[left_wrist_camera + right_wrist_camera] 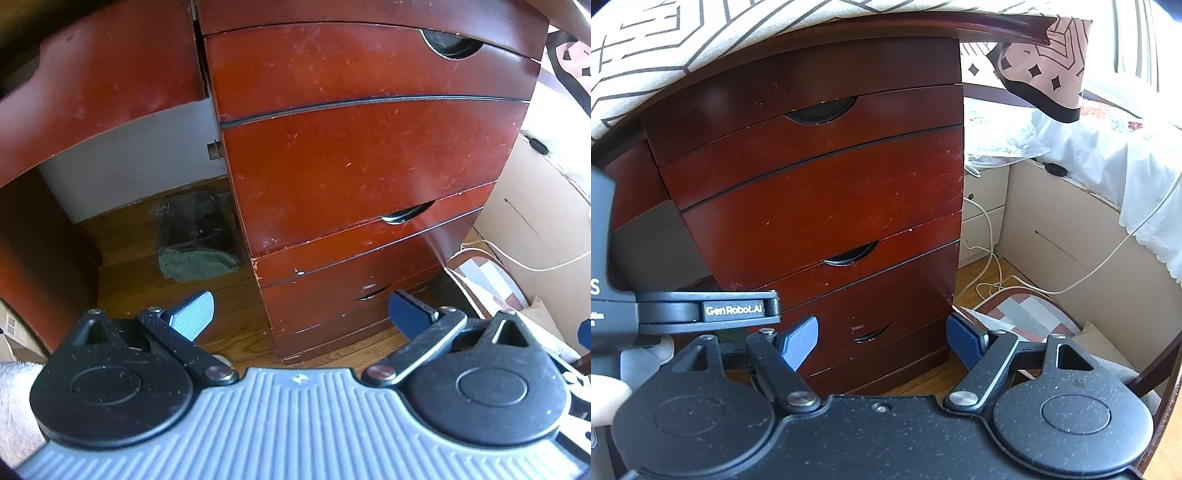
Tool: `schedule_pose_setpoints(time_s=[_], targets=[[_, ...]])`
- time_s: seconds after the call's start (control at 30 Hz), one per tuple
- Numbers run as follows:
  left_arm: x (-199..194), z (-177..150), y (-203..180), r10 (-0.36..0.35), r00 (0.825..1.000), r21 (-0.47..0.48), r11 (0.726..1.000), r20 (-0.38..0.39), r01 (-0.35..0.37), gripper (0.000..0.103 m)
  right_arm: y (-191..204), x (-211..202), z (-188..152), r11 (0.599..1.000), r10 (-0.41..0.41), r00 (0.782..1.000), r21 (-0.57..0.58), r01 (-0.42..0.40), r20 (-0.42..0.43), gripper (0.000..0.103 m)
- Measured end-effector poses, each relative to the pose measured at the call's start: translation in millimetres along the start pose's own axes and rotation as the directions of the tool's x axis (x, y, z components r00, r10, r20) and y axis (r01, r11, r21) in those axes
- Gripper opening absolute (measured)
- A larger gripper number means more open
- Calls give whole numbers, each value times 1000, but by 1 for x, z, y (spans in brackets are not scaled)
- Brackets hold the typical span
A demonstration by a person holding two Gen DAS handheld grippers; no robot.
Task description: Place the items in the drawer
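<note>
A dark red wooden chest of drawers (362, 155) fills the left wrist view and also shows in the right wrist view (827, 192). All its drawers are shut; each has a half-moon cut-out handle, the top one (448, 46), the middle one (406, 215) and the bottom one (371, 293). My left gripper (301, 315) is open and empty, low in front of the chest's bottom drawers. My right gripper (882, 341) is open and empty, in front of the bottom drawer handle (870, 334). The left gripper's body (701, 310) shows at the left of the right wrist view.
A patterned cloth (1041, 70) covers the top and hangs off the right corner. Under the desk at left lie a clear plastic bag (195, 225) and a green cloth (195, 264) on the wooden floor. A beige box (1063, 236), white cables (990, 236) and a cushioned chair (1030, 314) stand at right.
</note>
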State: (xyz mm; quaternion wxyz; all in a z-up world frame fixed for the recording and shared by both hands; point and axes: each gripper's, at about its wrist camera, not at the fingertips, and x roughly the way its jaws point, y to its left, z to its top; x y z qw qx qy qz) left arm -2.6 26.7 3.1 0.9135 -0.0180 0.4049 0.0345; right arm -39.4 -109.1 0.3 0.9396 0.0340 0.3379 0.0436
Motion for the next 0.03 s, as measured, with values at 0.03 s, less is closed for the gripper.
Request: schedule_pose_setpoints(time_s=[0.03], targets=[[1,0,1,-2,1000,-4,1000,-3,2,103,0,0,0,1000,1,1000,0,-1,-1,81]])
